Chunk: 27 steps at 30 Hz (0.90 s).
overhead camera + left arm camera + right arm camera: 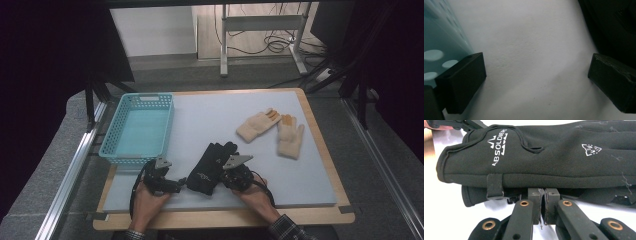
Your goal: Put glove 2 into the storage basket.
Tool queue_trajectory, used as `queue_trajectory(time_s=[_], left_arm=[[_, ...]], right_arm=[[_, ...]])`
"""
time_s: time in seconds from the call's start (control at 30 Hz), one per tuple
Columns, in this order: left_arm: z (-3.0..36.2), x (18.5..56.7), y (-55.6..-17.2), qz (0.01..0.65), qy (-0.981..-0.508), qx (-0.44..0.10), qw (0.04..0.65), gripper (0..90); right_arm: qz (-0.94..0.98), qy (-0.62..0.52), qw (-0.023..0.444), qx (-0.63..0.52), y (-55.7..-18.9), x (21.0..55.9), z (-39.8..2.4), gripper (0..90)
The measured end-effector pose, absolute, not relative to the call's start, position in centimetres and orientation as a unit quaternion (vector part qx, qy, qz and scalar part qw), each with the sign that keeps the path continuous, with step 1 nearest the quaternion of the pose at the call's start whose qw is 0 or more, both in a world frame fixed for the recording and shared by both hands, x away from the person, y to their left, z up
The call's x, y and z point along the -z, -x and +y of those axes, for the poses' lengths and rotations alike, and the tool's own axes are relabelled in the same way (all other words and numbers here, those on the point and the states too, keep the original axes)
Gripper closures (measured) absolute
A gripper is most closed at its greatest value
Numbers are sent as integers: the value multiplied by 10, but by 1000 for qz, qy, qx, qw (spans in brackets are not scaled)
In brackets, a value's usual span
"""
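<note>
A pair of black gloves (207,167) lies stacked at the front of the grey mat, with white lettering on the cuff (499,147). My right gripper (227,177) is beside them on the right. In the right gripper view (543,195) its pads are pressed together and their tips touch the gloves' side edge (544,183). No fabric shows clearly between them. My left gripper (177,186) rests left of the gloves. It stands open over bare mat (536,75), and the black glove (614,30) is beyond its right jaw.
A turquoise plastic basket (115,155) stands at the left, close to the left gripper, its wall (439,37) beside the left jaw. Two beige knit gloves (257,125) (291,136) lie at the back right. The mat sits on a wooden board (320,145).
</note>
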<state>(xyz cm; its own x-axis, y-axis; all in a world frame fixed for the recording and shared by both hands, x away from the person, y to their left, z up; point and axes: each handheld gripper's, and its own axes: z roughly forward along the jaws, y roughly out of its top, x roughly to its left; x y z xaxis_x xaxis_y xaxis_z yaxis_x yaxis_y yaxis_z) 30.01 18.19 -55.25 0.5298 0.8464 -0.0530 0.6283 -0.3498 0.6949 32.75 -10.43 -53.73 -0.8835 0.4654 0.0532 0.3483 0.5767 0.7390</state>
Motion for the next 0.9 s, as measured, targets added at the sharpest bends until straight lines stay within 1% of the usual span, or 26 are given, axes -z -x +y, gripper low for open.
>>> queue_trajectory(time_s=[0.13, 0.23, 0.3, 0.33, 0.37, 0.4, 0.43, 0.47, 0.57, 0.6, 0.63, 0.7, 0.73, 0.77, 0.8, 0.83, 0.87, 0.9], left_arm=[[182, 552, -300, 458, -806, -160, 340, 20], [182, 553, -300, 458, -806, -160, 340, 20], [182, 553, -300, 458, -806, -160, 340, 20], [182, 553, -300, 458, -806, -160, 340, 19], [182, 553, -300, 458, -806, -160, 340, 19], [182, 553, -300, 458, -806, -160, 340, 20], [182, 553, -300, 458, -806, -160, 340, 20], [182, 553, -300, 458, -806, -160, 340, 20], [182, 553, -300, 458, -806, -160, 340, 20], [182, 553, -300, 458, -806, -160, 340, 20], [182, 553, -300, 458, -806, -160, 340, 20], [182, 553, -300, 458, -806, -160, 340, 20], [182, 553, -300, 458, -806, -160, 340, 20], [182, 553, -300, 458, -806, -160, 340, 19], [182, 553, -300, 458, -806, -160, 340, 20], [182, 553, -300, 458, -806, -160, 340, 19], [182, 553, -300, 458, -806, -160, 340, 20], [182, 553, -300, 458, -806, -160, 340, 19]], right_arm=[[887, -229, 64, -395, -326, 533, -110, 819], [885, -233, 69, -398, -324, 529, -118, 797], [880, -242, 83, -400, -325, 524, -131, 758], [874, -256, 97, -400, -327, 520, -144, 718], [874, -256, 97, -400, -327, 520, -144, 718], [868, -273, 107, -400, -331, 518, -160, 672], [868, -273, 107, -400, -331, 518, -160, 672], [865, -281, 114, -400, -332, 517, -168, 641], [857, -305, 122, -396, -336, 515, -188, 515], [852, -321, 137, -390, -337, 517, -204, 435], [852, -321, 137, -390, -337, 517, -204, 435], [845, -337, 153, -386, -339, 520, -218, 352], [836, -357, 161, -385, -341, 525, -231, 297], [836, -357, 161, -385, -341, 525, -231, 297], [828, -376, 174, -377, -344, 530, -243, 258], [828, -376, 174, -377, -344, 530, -243, 258], [822, -389, 171, -379, -346, 529, -249, 230], [822, -389, 171, -379, -346, 529, -249, 230]])
